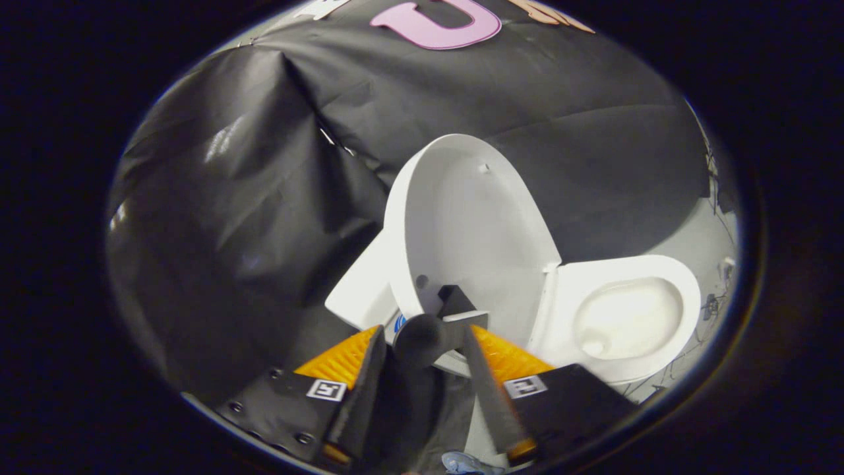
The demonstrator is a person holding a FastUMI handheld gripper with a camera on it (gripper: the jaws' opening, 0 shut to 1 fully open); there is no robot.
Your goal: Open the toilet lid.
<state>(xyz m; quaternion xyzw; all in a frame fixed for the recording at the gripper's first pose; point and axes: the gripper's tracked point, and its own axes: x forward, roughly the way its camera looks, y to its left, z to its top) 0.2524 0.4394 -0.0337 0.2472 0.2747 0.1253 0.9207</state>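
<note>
- My gripper (422, 340) sits at the lower middle of the frame, fingers narrowly apart around a dark round knob (422, 338) fixed at the lid's rim; I cannot tell whether both fingers press on it.
- The toilet lid (471, 227) stands raised at centre, its inner face toward me.
- The seat and bowl (626, 316) lie to its right, uncovered.
- The white tank (359, 290) shows left of the lid, against the black cloth wall (231, 198).

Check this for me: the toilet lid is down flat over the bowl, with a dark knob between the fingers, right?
Not quite. The gripper view shows the toilet lid raised, standing clear of the open bowl. The dark knob does sit between the hand-held gripper fingers.
</note>
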